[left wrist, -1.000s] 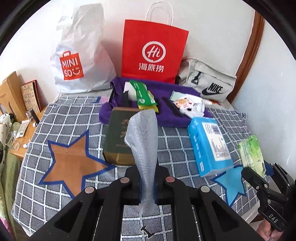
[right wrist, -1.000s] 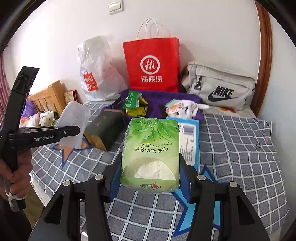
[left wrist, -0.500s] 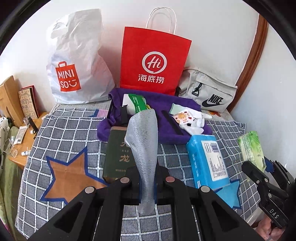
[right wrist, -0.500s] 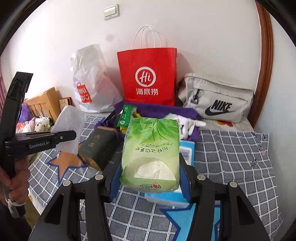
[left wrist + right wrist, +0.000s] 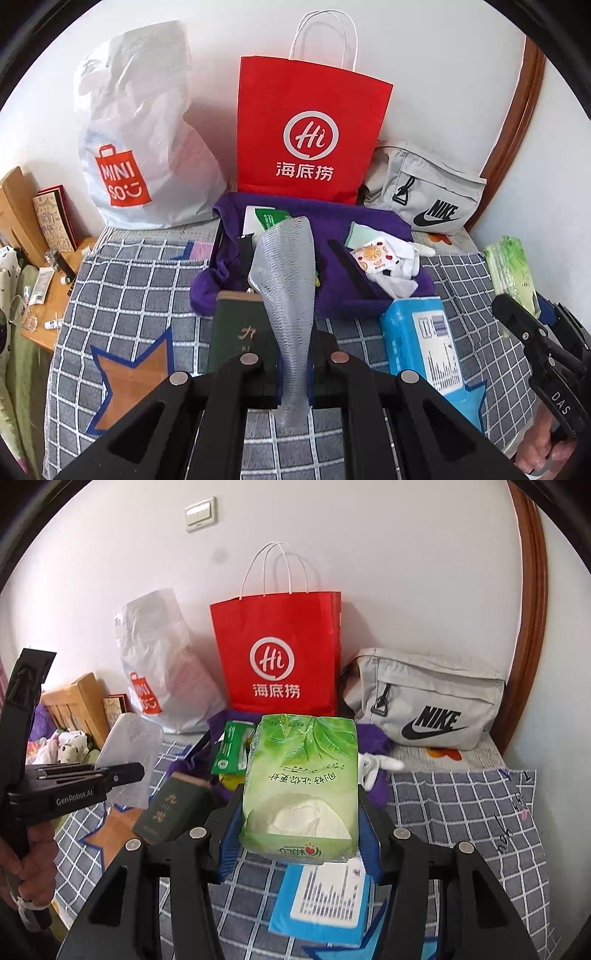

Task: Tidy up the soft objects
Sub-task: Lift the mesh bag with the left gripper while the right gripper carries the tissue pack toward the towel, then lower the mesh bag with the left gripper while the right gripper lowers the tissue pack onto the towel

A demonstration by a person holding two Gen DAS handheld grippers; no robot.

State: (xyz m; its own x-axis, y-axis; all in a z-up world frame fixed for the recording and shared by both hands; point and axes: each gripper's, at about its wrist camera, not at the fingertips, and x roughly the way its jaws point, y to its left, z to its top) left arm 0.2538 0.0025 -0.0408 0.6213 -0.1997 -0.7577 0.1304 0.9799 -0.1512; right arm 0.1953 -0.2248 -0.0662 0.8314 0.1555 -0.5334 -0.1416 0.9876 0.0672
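The green tissue pack (image 5: 301,786) was glossy plastic film (crinkled), the red bag (image 5: 312,129) matt paper, the mesh cloth (image 5: 288,295) rough.

Bare grey checked bedspread (image 5: 122,295) lies open left of the dark green book (image 5: 240,332). Ahead, the purple cloth pile (image 5: 369,229), red paper bag (image 5: 314,133) and grey Nike pouch (image 5: 424,192) crowd the wall.

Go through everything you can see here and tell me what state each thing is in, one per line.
Left tongs: shut on mesh sleeve
Mesh sleeve: held upright, lifted
Right tongs: shut on green tissue pack
Green tissue pack: opened, tissue showing, lifted
Blue tissue pack: lying flat on the blanket
Red paper bag: standing upright against the wall
Grey Nike bag: zipped shut
Dark green book: closed
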